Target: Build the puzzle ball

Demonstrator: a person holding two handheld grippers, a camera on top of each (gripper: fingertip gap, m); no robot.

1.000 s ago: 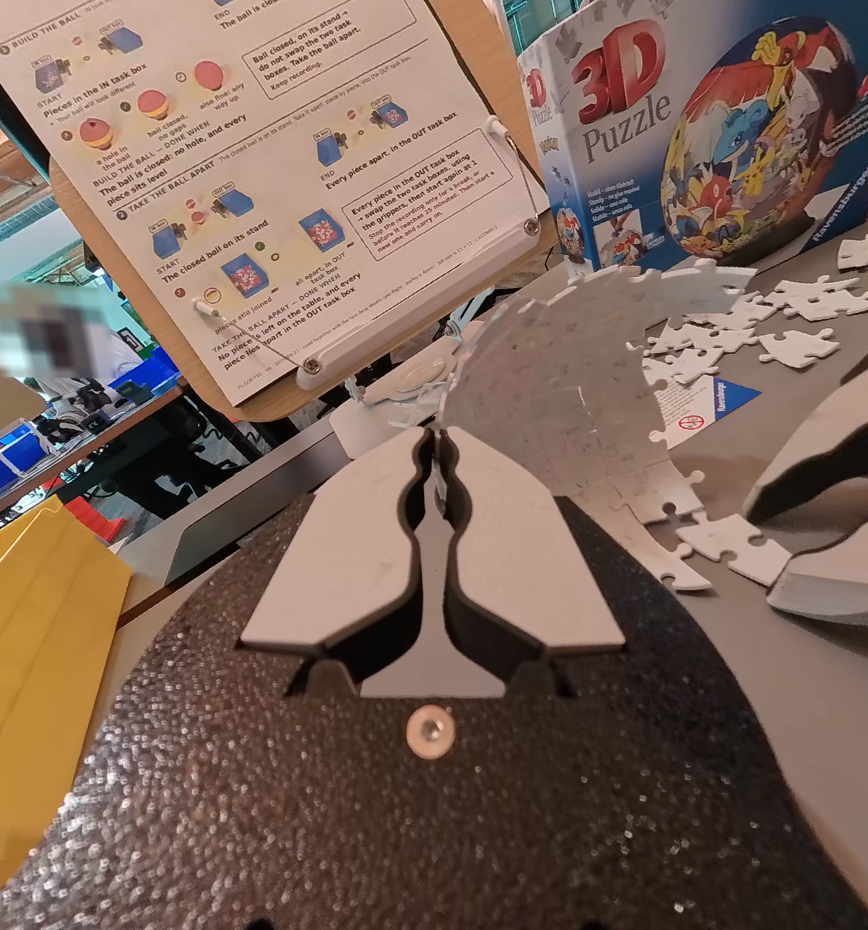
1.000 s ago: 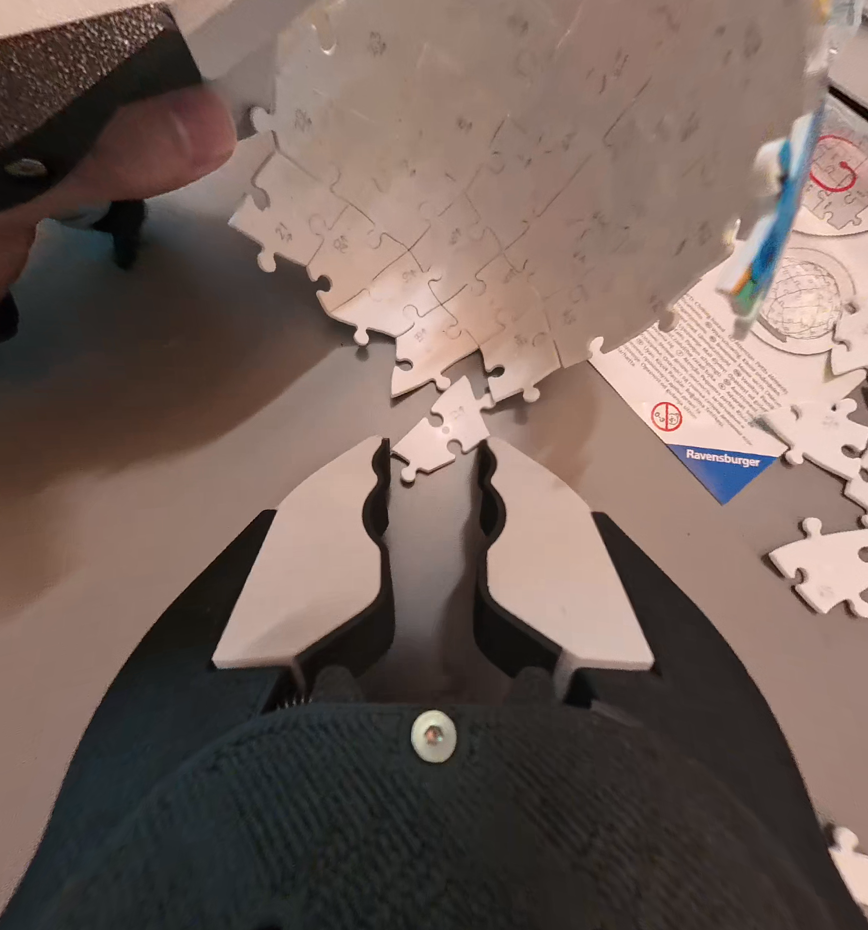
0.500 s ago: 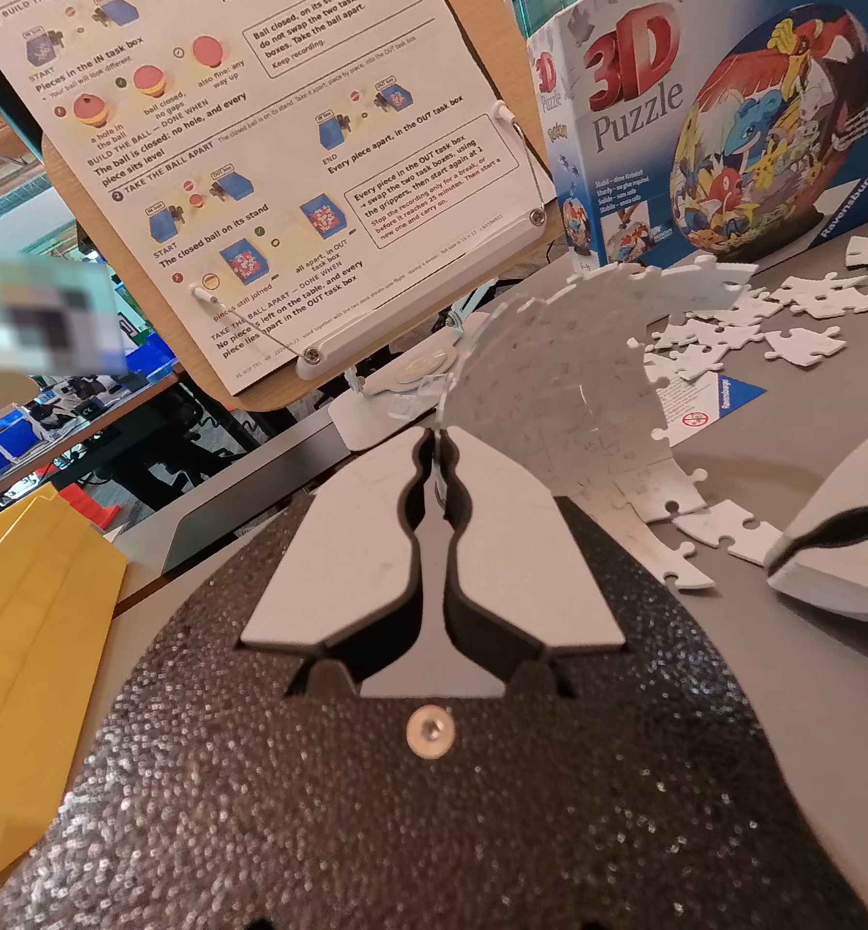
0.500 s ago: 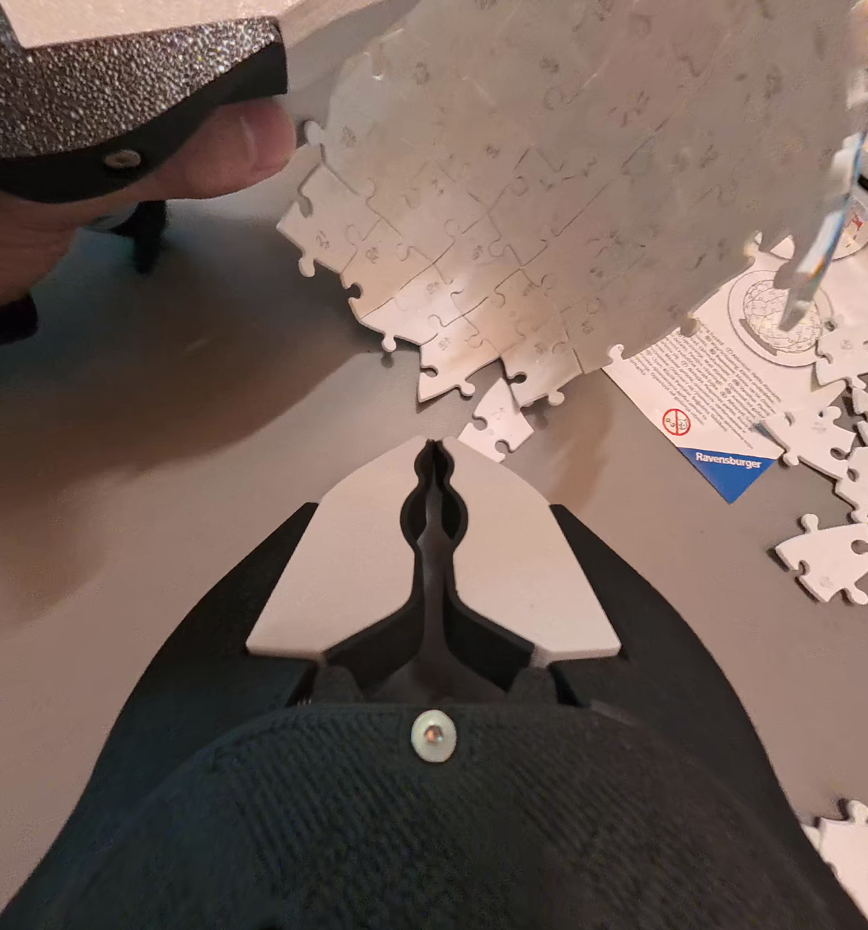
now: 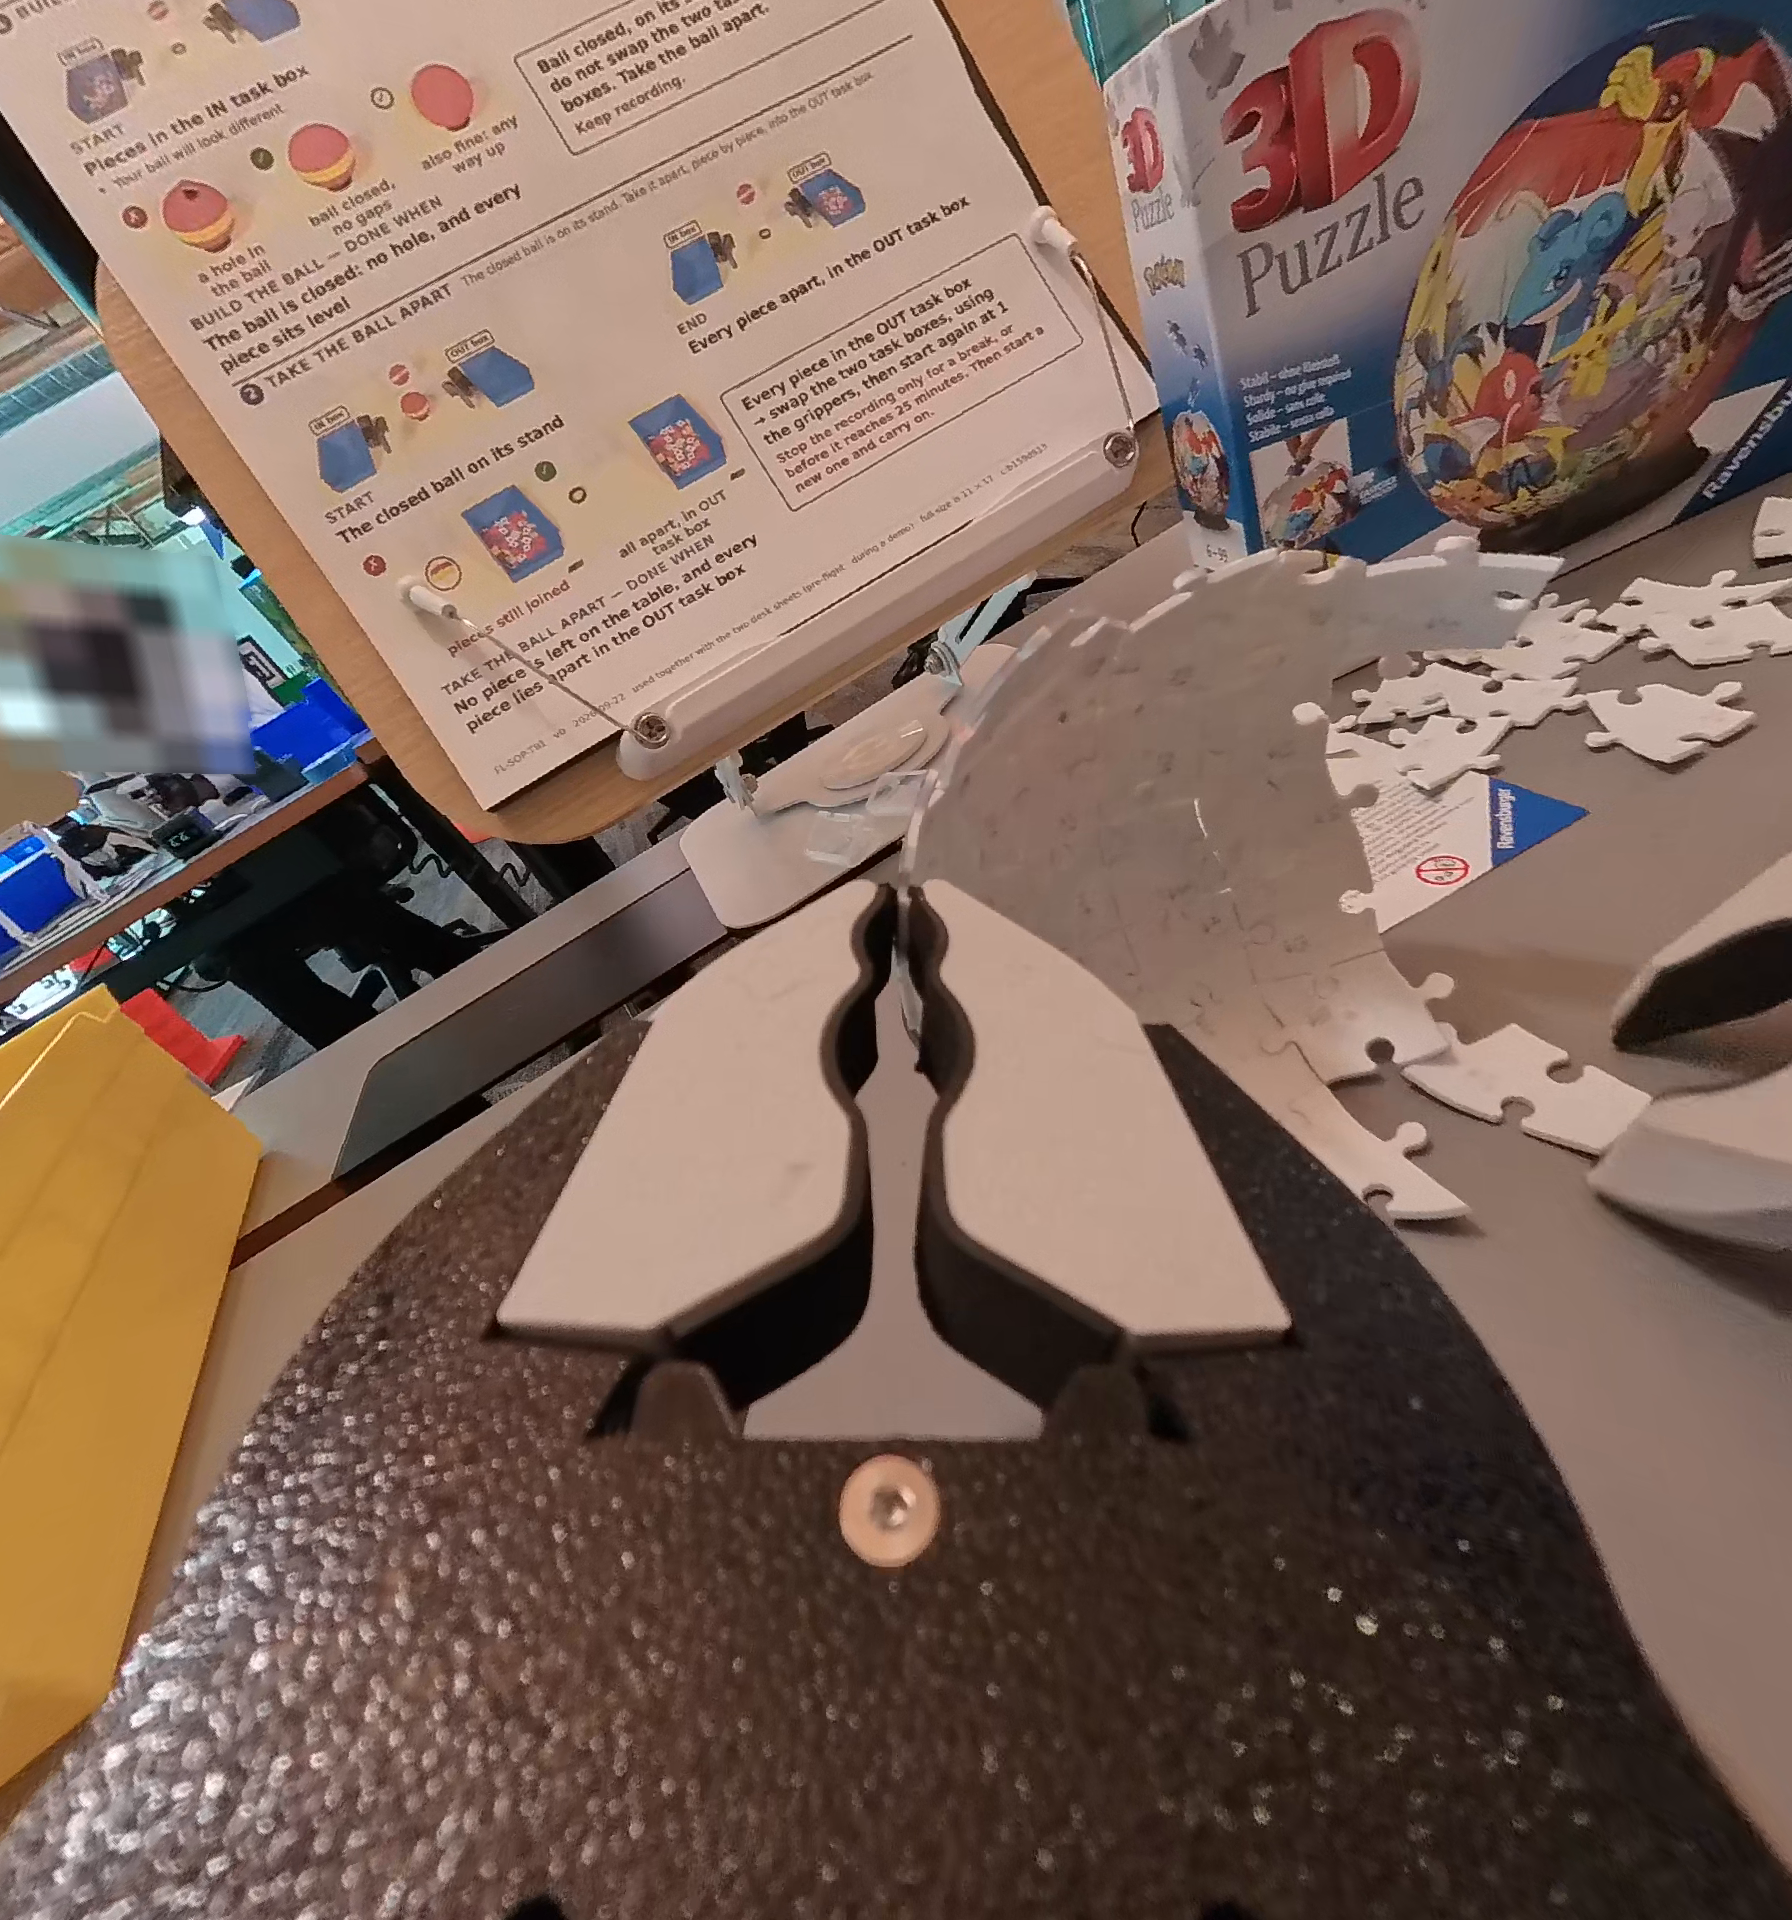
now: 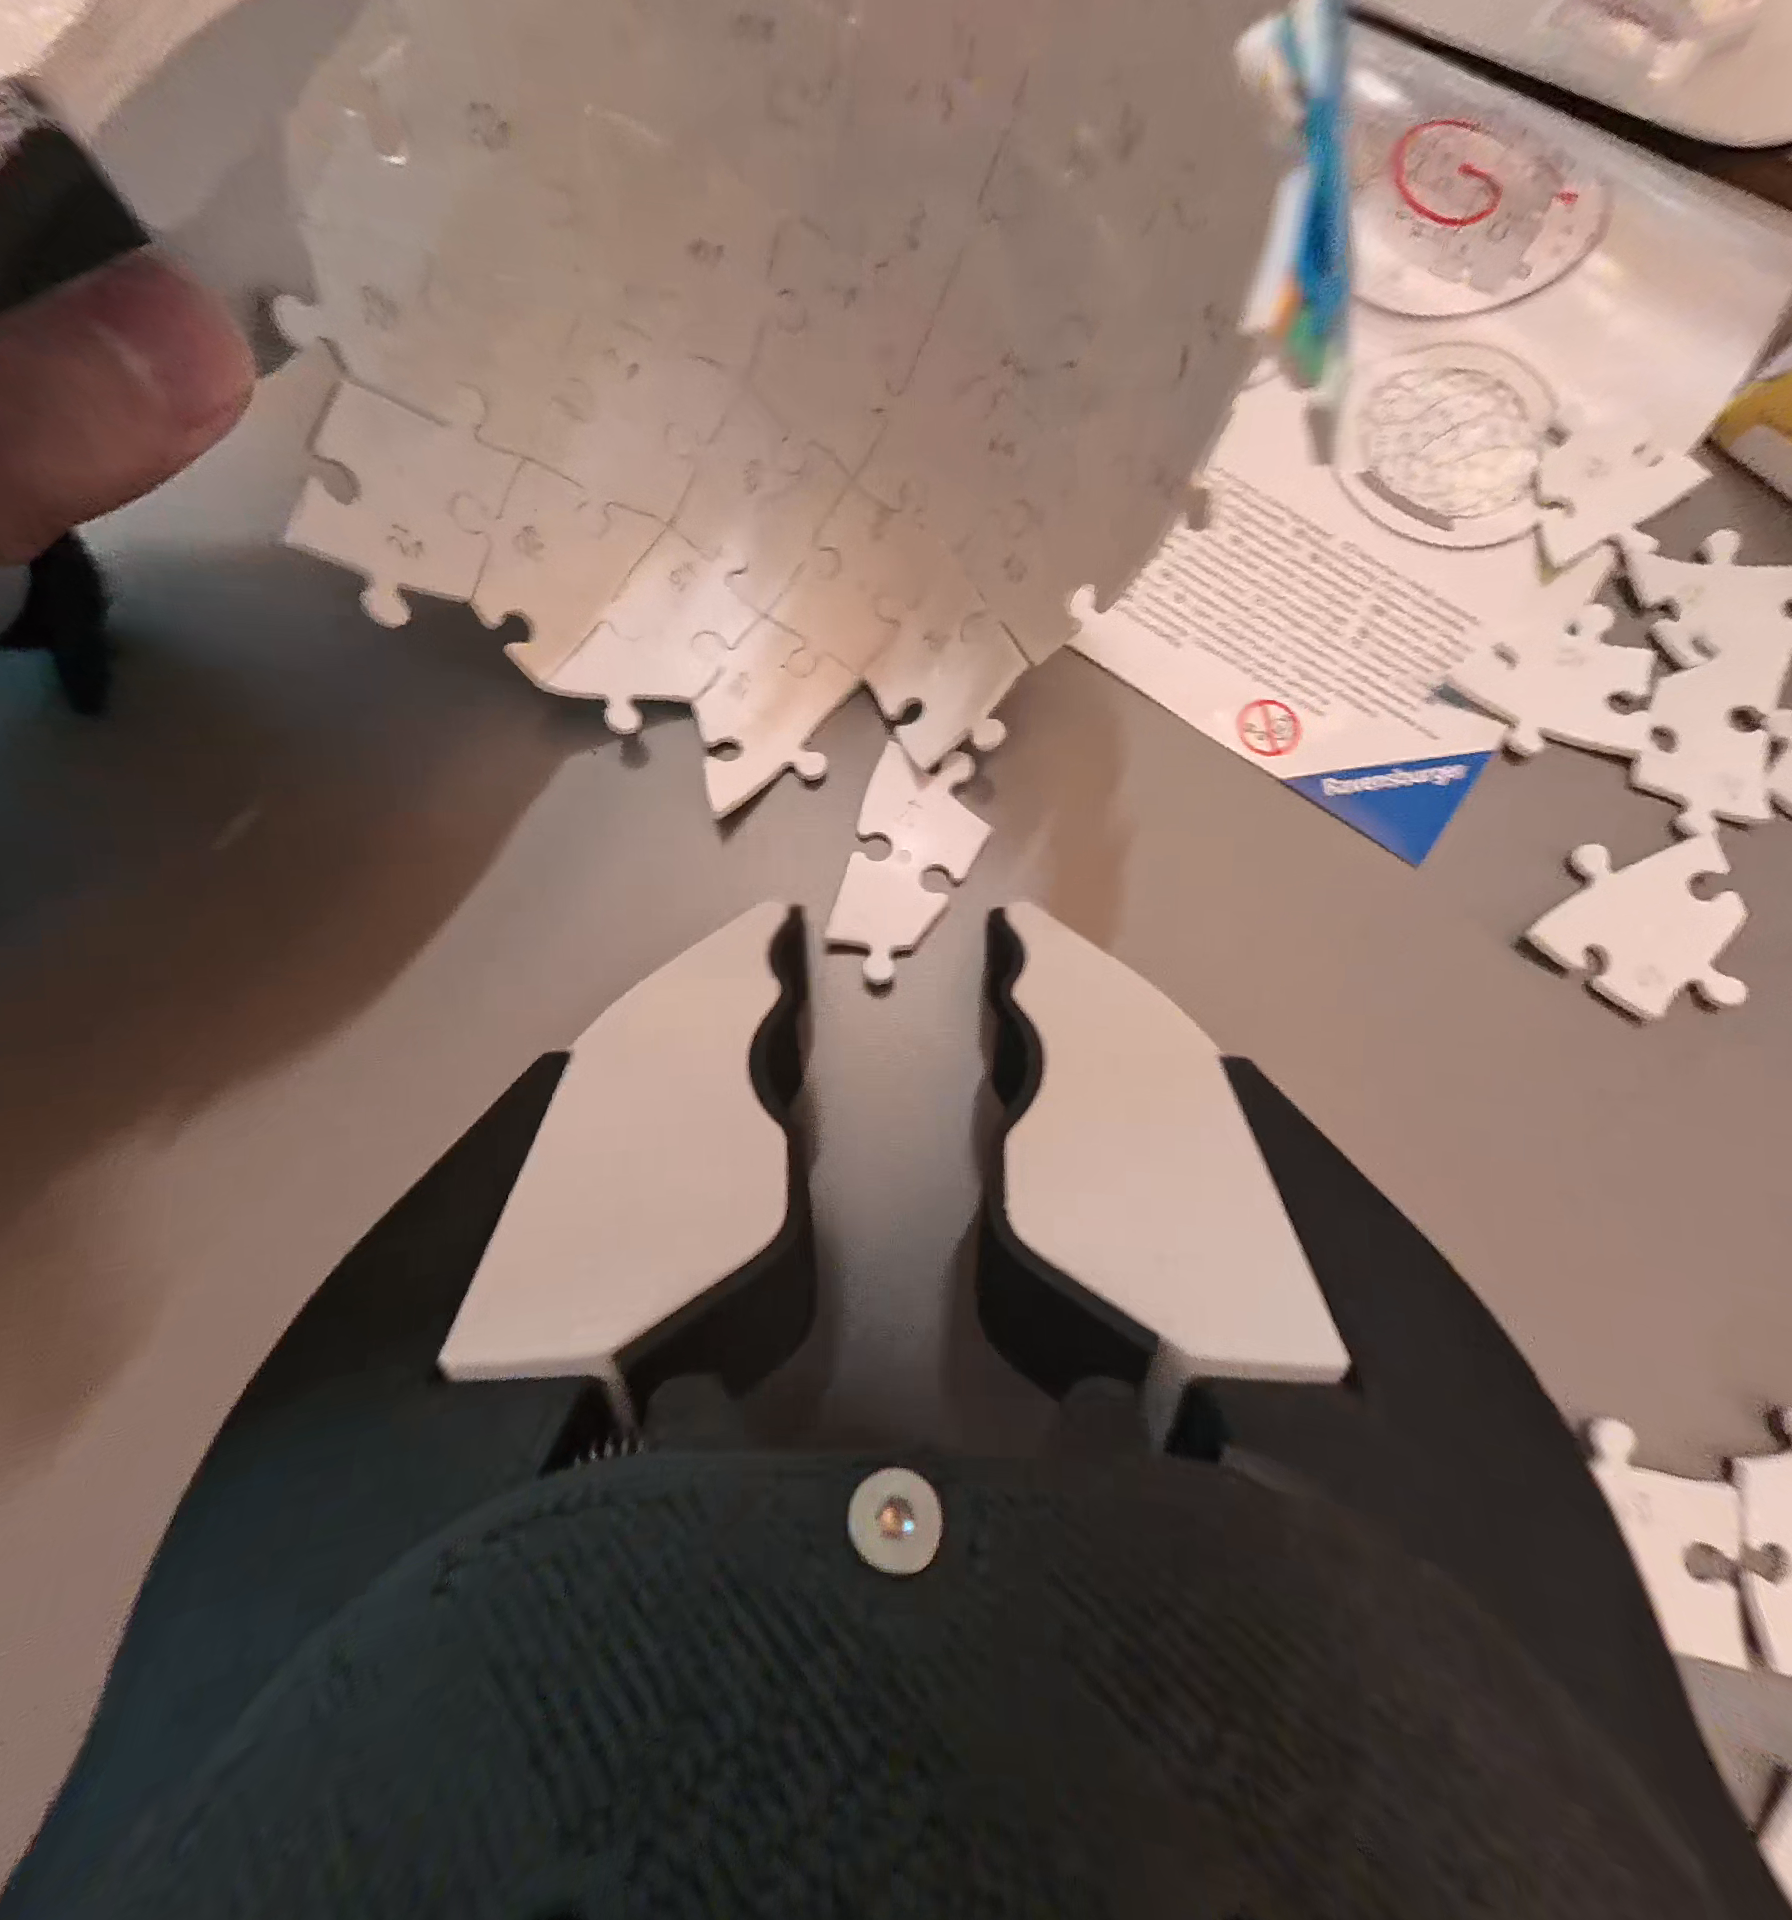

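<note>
Gripping the edge of a partly built puzzle ball [image 5: 1162, 790], left gripper [image 5: 907, 935] with both fingers pressed together on the thin rim of the curved white shell. Shell standing tilted on a grey table [image 5: 1650, 1455], hollow side facing right, lower jagged edge touching the tabletop.

Hovering low over the table, right gripper [image 6: 897, 925] with fingers parted by a moderate gap and nothing clamped. Lying flat just ahead of those tips, a single loose piece [image 6: 907, 862], white side up, its near knob reaching between the fingertips, its far end just beside the shell's lower edge [image 6: 767, 748]. Seen from the right wrist view: shell filling the upper middle [image 6: 767, 364], a thumb [image 6: 81, 405] on the left gripper's body at far left.

Scattered to the right, more loose white pieces [image 5: 1598, 675]. Lying under some of them, a printed leaflet [image 6: 1391, 623] with a blue corner. Standing behind on the table, a colourful puzzle box [image 5: 1494, 291] and an instruction sheet [image 5: 580, 343] on a wooden stand. At lower left, a yellow sheet [image 5: 61, 1299].
</note>
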